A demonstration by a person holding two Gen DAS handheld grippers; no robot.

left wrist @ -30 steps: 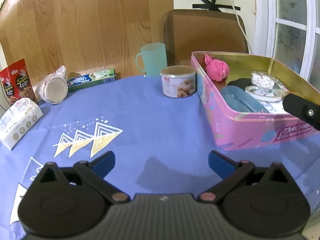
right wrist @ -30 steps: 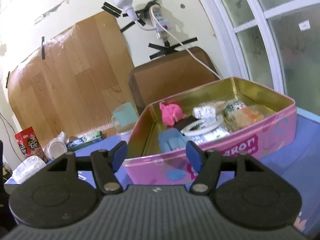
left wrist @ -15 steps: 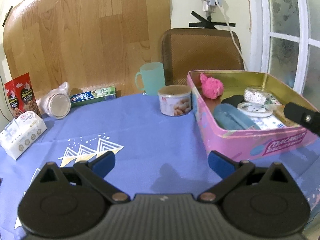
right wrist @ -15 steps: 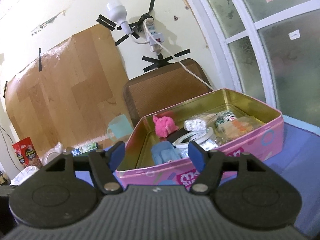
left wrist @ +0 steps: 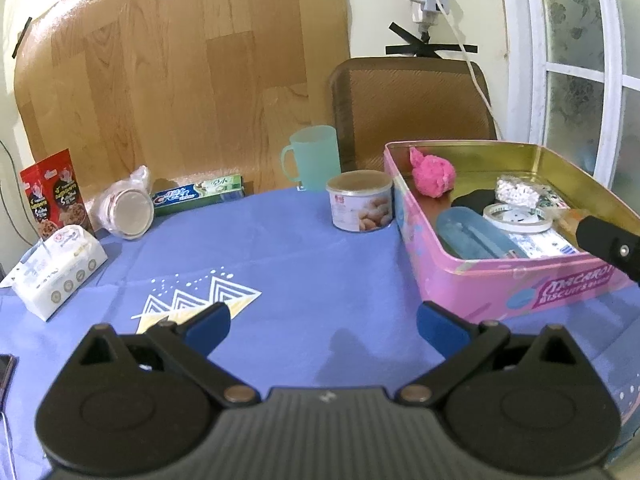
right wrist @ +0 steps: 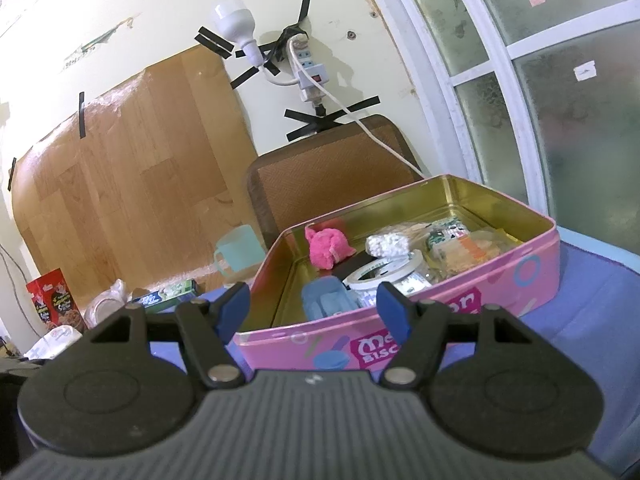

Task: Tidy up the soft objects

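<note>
Blue tablecloth (left wrist: 304, 264): pink tin (right wrist: 460, 312) with pink plush (right wrist: 326, 250) beyond right tool (right wrist: 314, 306); both tools wide open, empty.

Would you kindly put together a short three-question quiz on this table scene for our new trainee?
1. True or false: the pink fluffy toy lies inside the pink tin.
2. What stands directly beside the tin's left wall in the left wrist view: (a) the green mug, (b) the round can, (c) the toothpaste box?
3. How do the jaws of the left gripper and right gripper stand, and is anything between them?

Key: 1 true; 2 b; 3 both stand open with nothing between them.
</note>
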